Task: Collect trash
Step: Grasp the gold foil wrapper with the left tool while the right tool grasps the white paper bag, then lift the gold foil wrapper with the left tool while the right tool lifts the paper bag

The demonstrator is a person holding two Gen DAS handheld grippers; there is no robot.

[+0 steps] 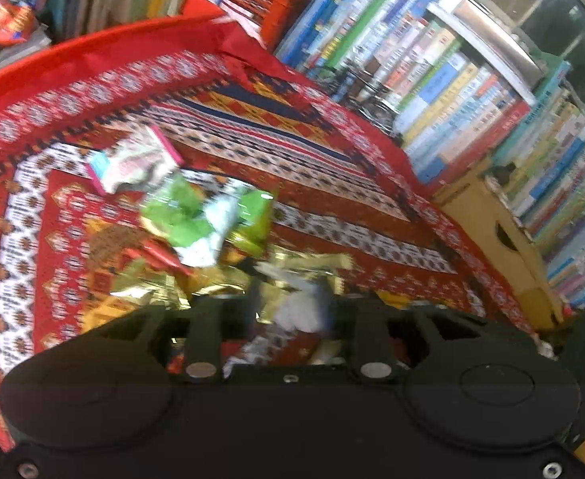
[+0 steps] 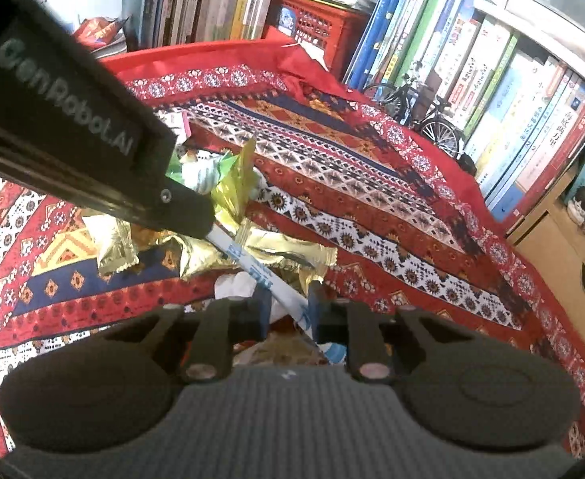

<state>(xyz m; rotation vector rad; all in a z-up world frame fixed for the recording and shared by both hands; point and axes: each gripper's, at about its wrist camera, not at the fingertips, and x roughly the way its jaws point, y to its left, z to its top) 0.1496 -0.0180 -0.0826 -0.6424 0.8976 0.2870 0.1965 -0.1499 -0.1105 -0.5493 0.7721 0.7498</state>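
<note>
A heap of snack trash lies on the patterned red tablecloth [image 2: 372, 207]. It holds gold foil wrappers [image 2: 288, 251], crumpled green wrappers [image 1: 180, 215] and a pink-edged white wrapper [image 1: 132, 159]. A long white and blue stick packet [image 2: 244, 259] stretches straight between both grippers. My left gripper [image 1: 292, 303] is shut on one end, and its black body [image 2: 92, 127] crosses the right wrist view from the upper left. My right gripper [image 2: 288, 307] has its fingers drawn close around the other end, low over the heap. The left wrist view is blurred.
Rows of books [image 2: 492, 92] wall in the back and right side. A small model bicycle [image 2: 424, 107] stands at the cloth's far edge. A red crate [image 2: 316, 24] sits behind the cloth and a wooden box [image 2: 564, 263] to its right.
</note>
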